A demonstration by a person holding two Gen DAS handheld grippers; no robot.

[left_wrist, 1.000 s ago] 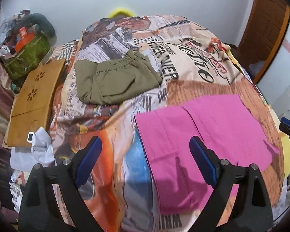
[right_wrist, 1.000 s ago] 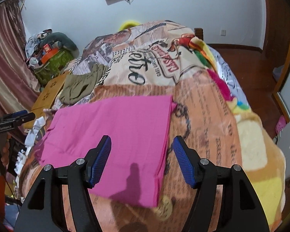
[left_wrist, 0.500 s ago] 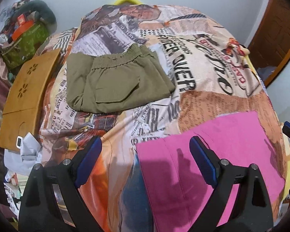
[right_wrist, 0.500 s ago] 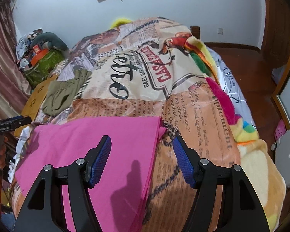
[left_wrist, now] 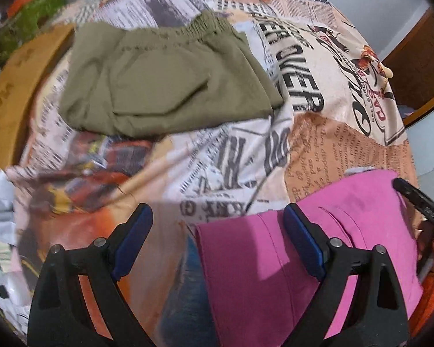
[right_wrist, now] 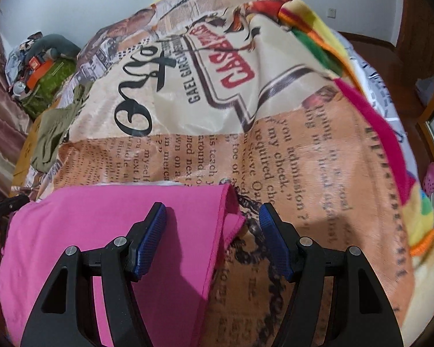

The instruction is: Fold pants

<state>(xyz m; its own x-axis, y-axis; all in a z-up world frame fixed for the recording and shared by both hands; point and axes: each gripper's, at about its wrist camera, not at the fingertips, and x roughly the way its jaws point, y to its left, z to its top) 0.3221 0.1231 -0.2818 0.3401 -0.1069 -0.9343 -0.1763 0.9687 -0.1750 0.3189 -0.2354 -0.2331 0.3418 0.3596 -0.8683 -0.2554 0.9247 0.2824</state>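
Two grippers, both spread wide, nothing between the pads. My left gripper (left_wrist: 218,225) hangs over the printed bedspread (left_wrist: 231,162), its right finger above the near left corner of the pink pants (left_wrist: 254,263), which lie flat on the bed. Folded olive shorts (left_wrist: 165,86) sit well beyond, to the left. My right gripper (right_wrist: 212,224) straddles the pants' right edge (right_wrist: 101,225): left finger over fabric, right finger over bedspread (right_wrist: 303,173).
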